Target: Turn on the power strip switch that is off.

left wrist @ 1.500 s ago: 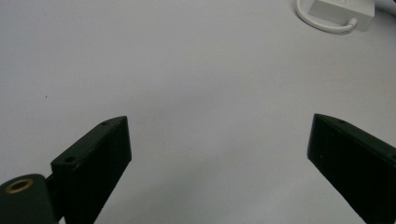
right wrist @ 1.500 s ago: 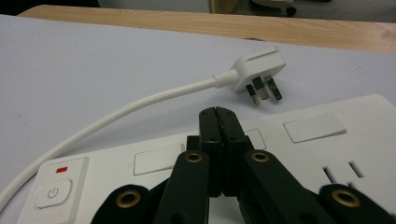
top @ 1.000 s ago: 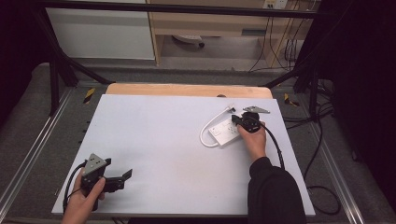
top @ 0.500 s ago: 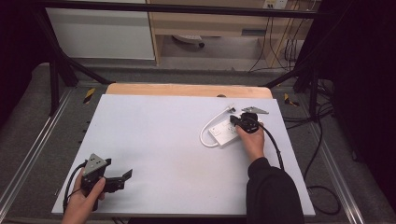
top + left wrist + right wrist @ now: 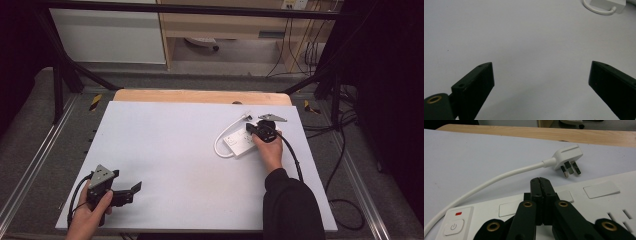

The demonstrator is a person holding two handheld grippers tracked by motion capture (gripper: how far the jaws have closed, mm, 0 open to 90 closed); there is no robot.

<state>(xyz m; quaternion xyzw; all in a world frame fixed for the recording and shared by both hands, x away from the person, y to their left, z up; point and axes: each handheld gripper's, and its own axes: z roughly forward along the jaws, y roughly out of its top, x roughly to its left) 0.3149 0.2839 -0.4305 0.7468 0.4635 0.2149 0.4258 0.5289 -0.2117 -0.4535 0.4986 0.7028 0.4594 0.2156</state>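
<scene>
A white power strip [image 5: 241,143] lies flat on the white table [image 5: 165,150] toward its far right side — a flat rectangular block, set at a slant to the table's edges. Its top face shows a power button [image 5: 453,227] with a small red mark [image 5: 458,213] above it at one end, and pale rectangular panels along its length. Its white cable [image 5: 221,140] loops out from the button end and curves round to a white three-pin plug [image 5: 567,157], which lies on its side on the table just beyond the strip — pins pointing back toward it.
</scene>
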